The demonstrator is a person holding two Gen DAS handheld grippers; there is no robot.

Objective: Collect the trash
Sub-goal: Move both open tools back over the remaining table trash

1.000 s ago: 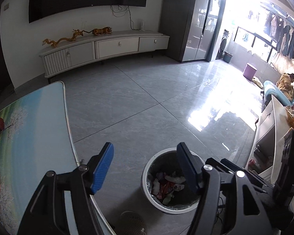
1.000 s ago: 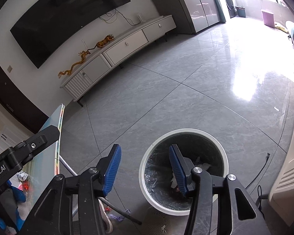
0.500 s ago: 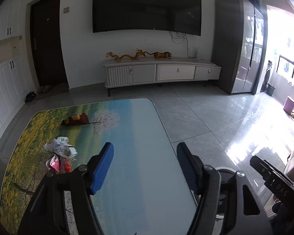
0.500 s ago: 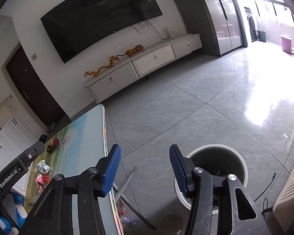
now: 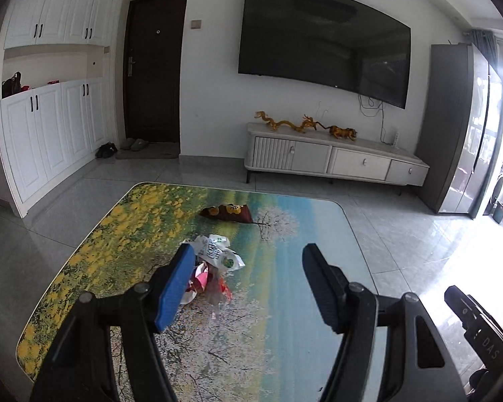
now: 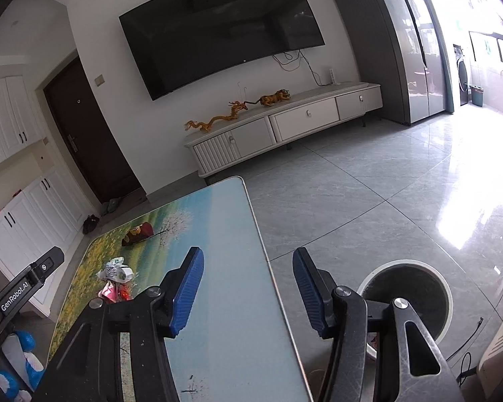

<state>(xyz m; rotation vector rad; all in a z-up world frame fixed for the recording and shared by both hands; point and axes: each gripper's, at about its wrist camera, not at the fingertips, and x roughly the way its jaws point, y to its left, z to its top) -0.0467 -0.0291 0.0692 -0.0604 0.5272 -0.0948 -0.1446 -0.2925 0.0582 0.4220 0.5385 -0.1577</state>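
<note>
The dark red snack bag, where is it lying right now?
In the left wrist view the dark red snack bag lies on the painted table toward its far edge, beyond the crumpled white wrapper.

Open air is lying between the left tool (image 5: 248, 281) and the worktop (image 5: 285, 301); its near right part is sitting bare. A white wrapper (image 5: 216, 251) and red scraps (image 5: 206, 279) are cluttering the middle, a dark snack bag (image 5: 228, 213) lying farther back. Right of the worktop edge, the trash bin (image 6: 405, 264) is standing on open floor (image 6: 369, 201).
</note>
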